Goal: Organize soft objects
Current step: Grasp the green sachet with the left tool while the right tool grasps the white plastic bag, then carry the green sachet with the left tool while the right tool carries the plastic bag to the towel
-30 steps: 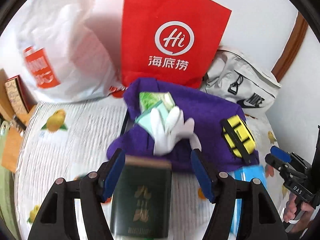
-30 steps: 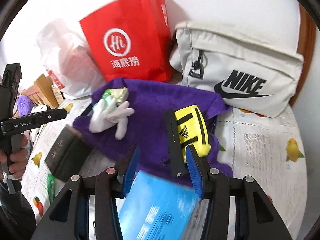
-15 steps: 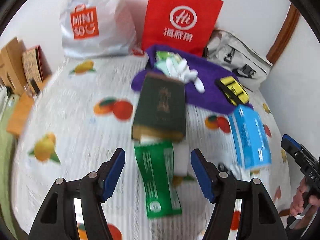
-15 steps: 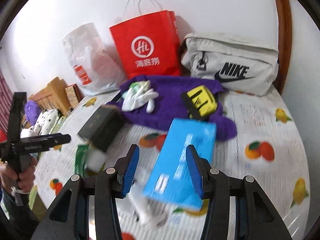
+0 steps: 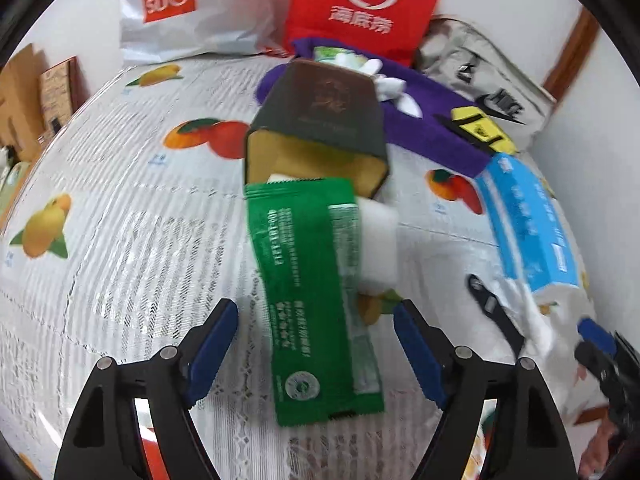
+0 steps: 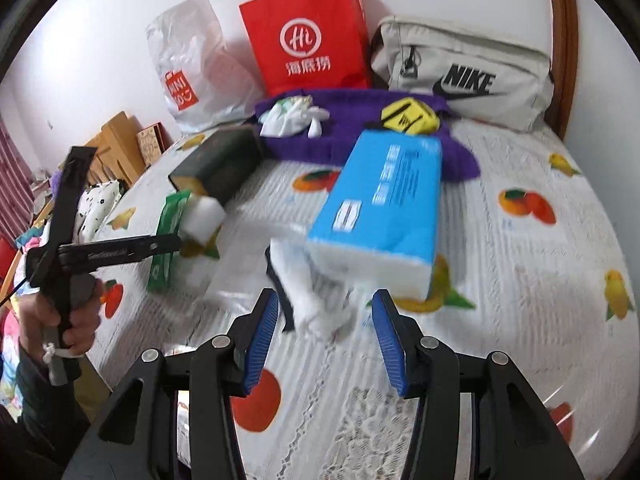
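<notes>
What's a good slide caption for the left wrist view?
Left gripper, fingers opening, over a green packet and dark box on a fruit-print cloth.

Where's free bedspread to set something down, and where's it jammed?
Free: the wide stretch left of the green packet, running up to the Miniso bag; also right of the blue tissue pack, below the Nike bag. Crowded: the middle, where the dark box, white sponge, purple towel and tissues bunch together.
</notes>
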`<action>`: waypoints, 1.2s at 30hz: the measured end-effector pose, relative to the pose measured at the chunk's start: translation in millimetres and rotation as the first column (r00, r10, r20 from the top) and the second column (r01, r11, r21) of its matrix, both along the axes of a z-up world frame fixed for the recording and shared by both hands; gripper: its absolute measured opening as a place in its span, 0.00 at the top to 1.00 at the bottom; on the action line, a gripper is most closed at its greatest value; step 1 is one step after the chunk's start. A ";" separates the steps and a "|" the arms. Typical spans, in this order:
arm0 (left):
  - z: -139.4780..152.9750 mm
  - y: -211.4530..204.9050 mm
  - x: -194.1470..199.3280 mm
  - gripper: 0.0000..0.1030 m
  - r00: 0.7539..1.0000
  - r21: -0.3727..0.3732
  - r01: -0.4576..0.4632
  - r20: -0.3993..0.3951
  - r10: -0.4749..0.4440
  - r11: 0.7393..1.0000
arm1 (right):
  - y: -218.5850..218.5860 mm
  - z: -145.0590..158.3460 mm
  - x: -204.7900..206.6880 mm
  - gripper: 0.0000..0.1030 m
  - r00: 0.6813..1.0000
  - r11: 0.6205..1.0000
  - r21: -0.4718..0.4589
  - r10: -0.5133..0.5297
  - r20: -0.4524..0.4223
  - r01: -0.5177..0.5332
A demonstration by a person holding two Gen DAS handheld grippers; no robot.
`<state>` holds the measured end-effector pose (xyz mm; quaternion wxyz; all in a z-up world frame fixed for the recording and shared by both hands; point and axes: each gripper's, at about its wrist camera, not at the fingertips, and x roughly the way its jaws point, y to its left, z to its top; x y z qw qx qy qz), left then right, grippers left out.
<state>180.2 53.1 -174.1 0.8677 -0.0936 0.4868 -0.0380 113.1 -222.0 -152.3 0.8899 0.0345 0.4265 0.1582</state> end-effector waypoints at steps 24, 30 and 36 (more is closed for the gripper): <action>1.5 8.1 -26.1 0.65 0.998 -0.003 0.041 0.045 -0.041 0.999 | 10.9 -30.8 16.7 0.83 0.997 0.999 0.020 0.051 -0.052 -0.050; 0.4 9.2 -30.3 0.65 0.997 -0.004 0.045 0.058 -0.044 0.999 | -9.3 -35.5 -1.5 0.83 0.998 0.999 -0.039 -0.011 -0.070 0.008; 2.2 9.1 -32.8 0.67 0.997 0.002 0.042 0.064 -0.042 0.999 | -18.5 -47.8 -6.4 0.83 0.996 0.998 -0.032 -0.051 -0.076 0.049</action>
